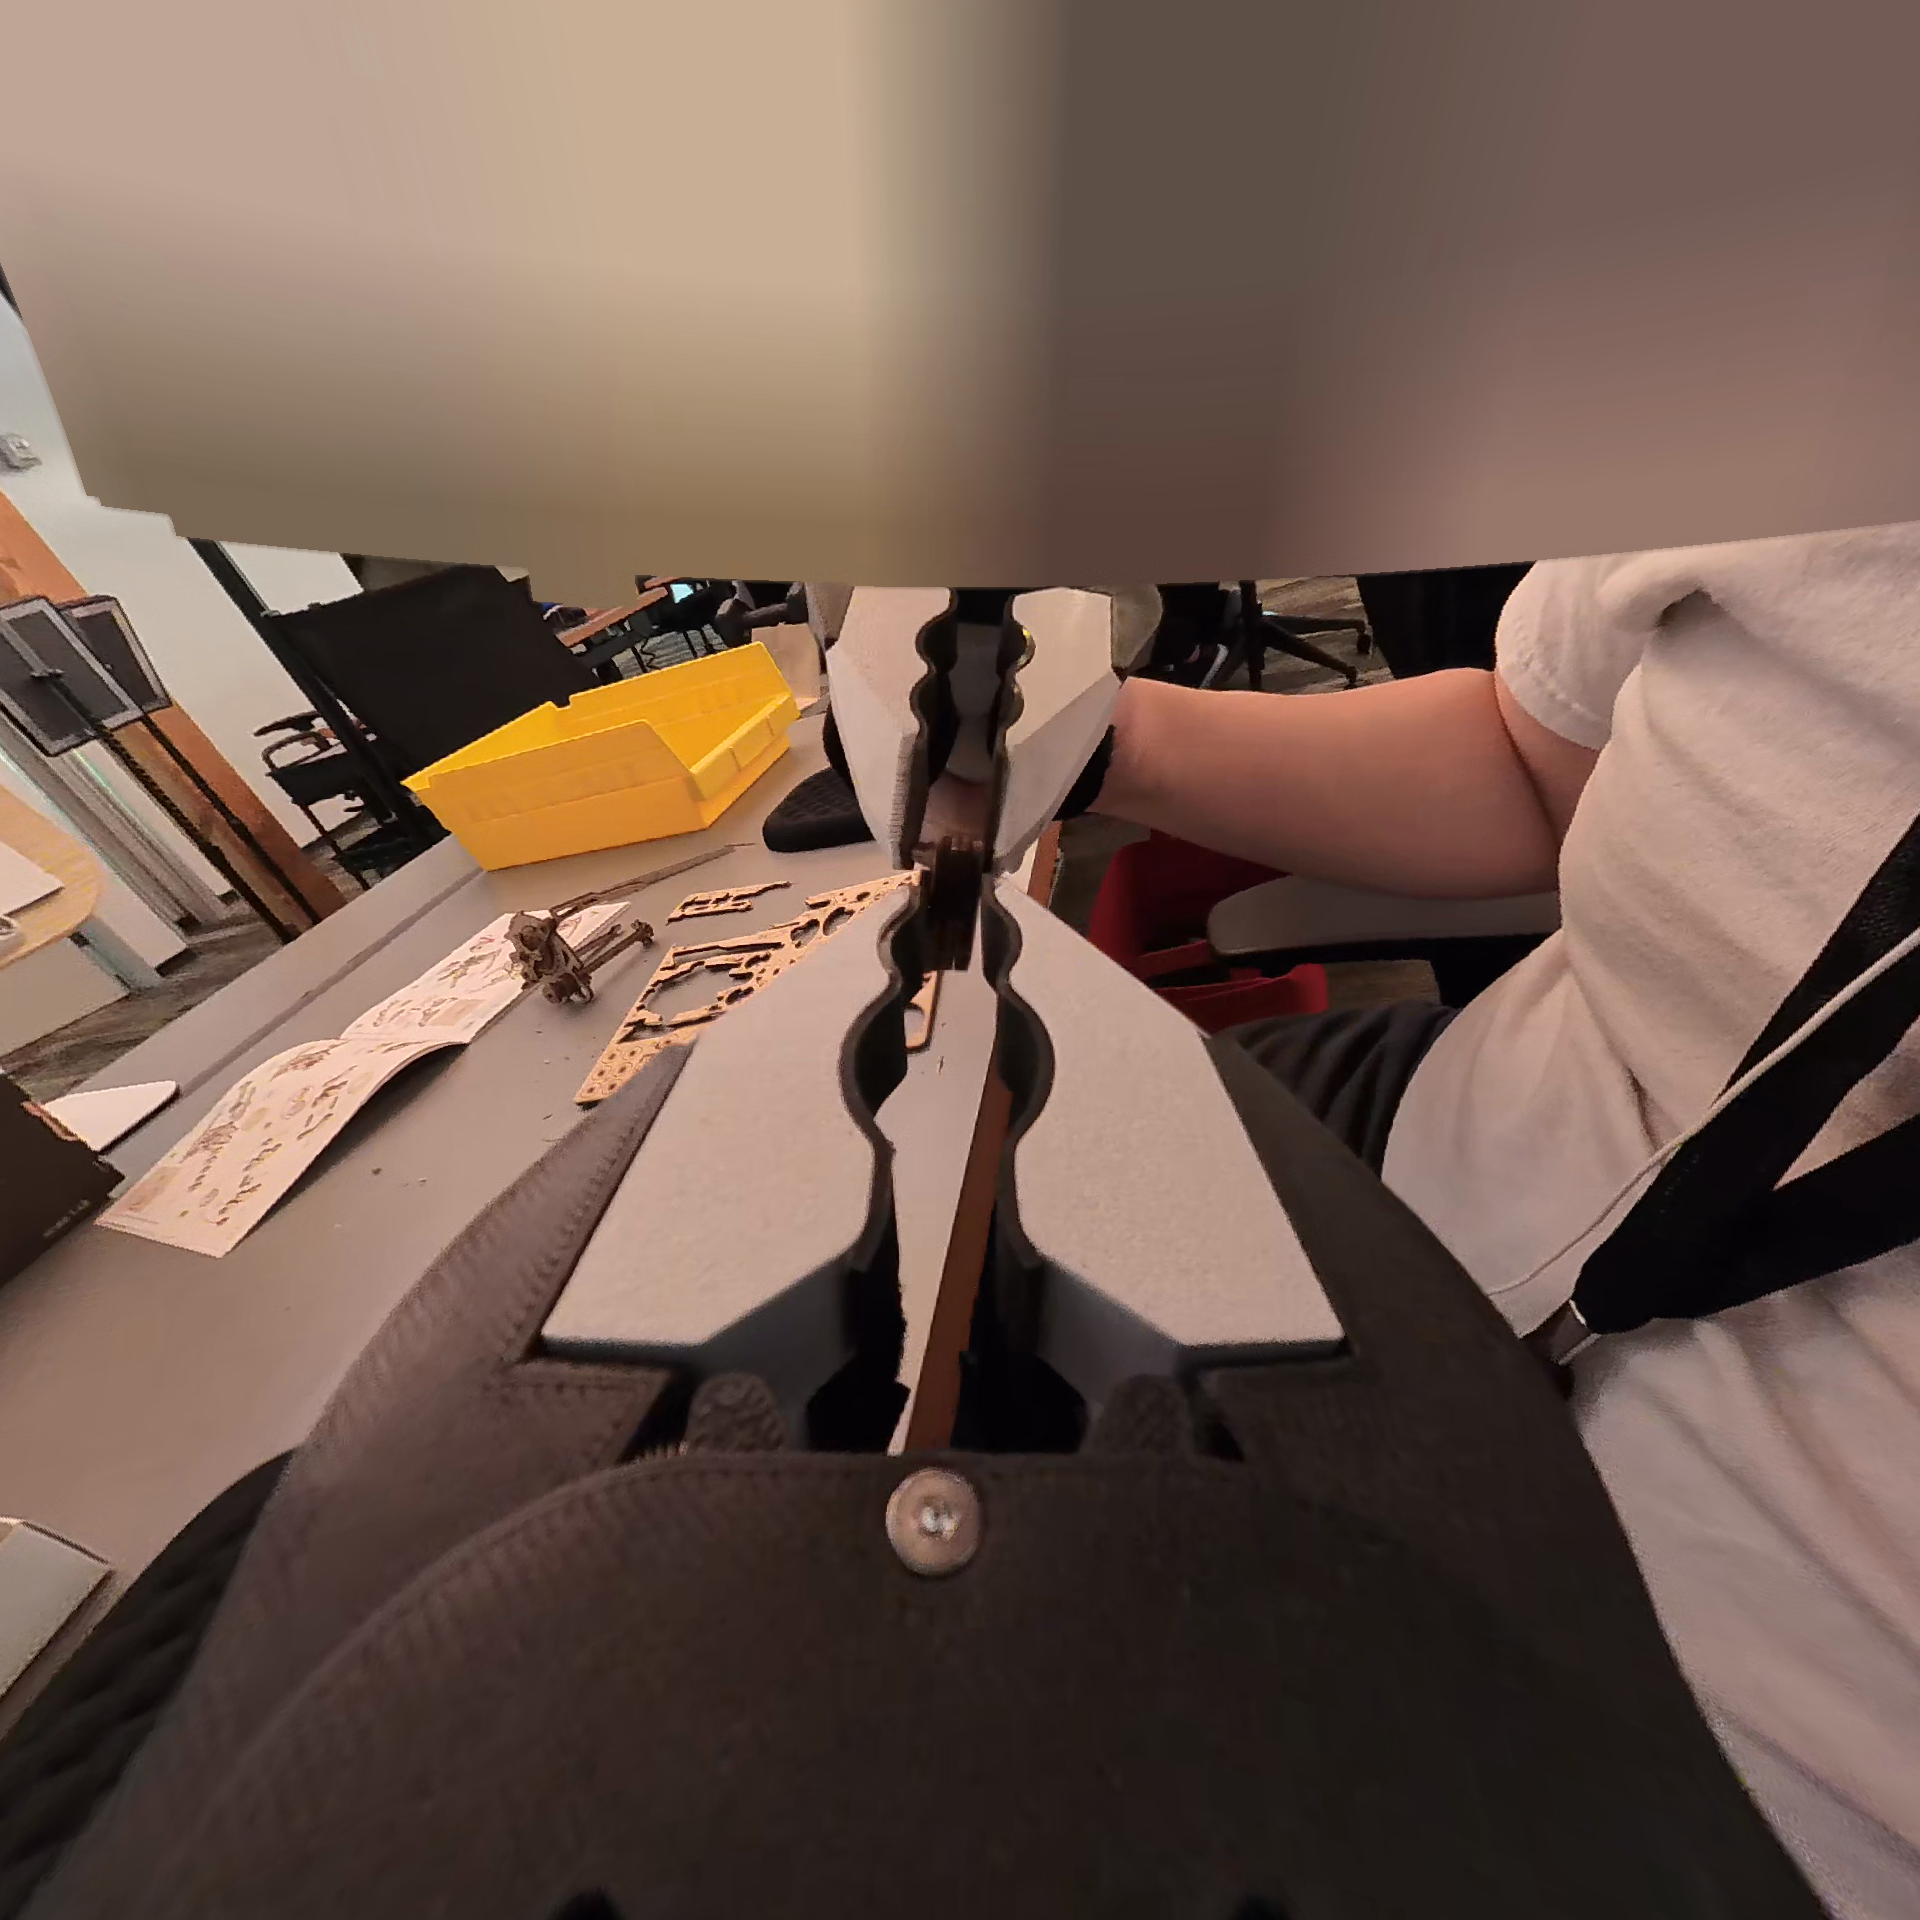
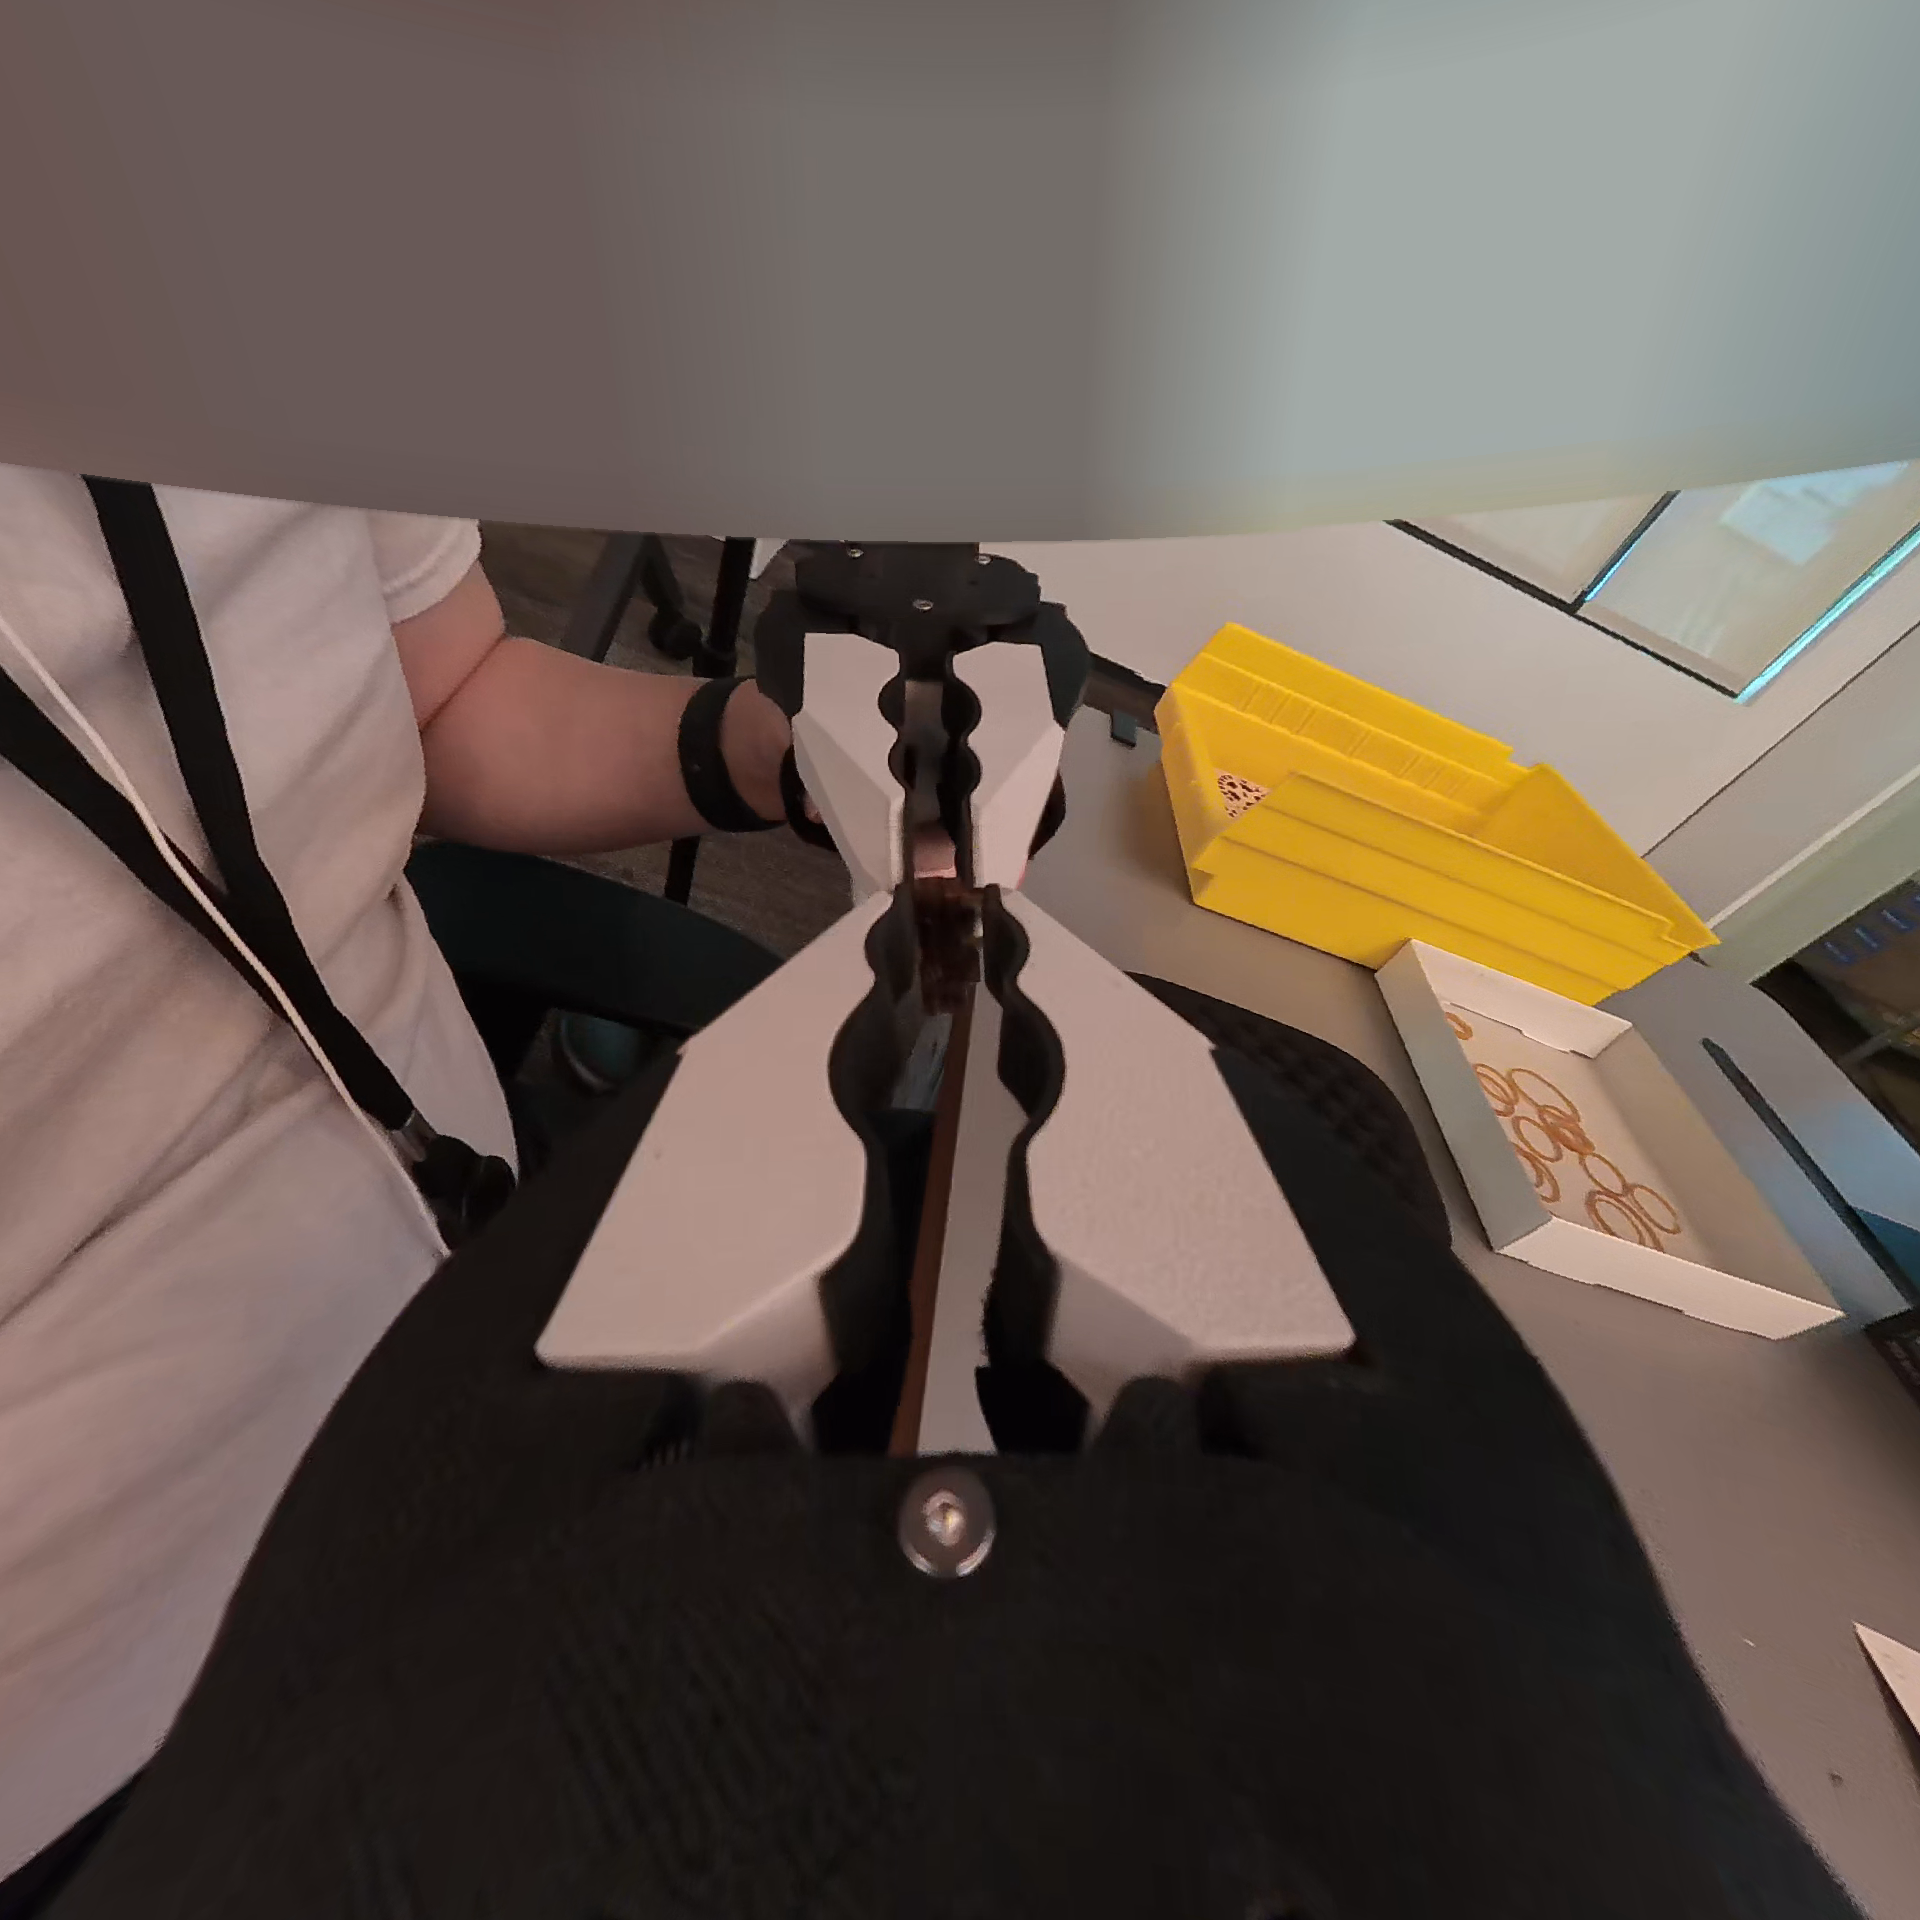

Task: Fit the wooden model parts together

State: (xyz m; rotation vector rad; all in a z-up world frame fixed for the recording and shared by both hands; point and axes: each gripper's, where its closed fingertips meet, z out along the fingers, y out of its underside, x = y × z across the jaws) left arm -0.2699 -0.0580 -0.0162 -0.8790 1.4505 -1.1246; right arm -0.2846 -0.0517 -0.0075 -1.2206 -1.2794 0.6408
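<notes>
While the left tongs [image 1: 948,914] and right tongs [image 2: 948,914] meet tip to tip above the near table [image 1: 312,1299] edge, each clamped on a small dark wooden part [image 1: 951,899], keep both grips square and press straight along the joint.

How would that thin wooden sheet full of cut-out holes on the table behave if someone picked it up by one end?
The wooden sheet would probably feel very light, since it looks thin and much of it is cut away. It would likely bend somewhat, and its narrow bridges between holes could snap. Lying flat on the grey table, it seems unlikely to roll or tip.
</notes>
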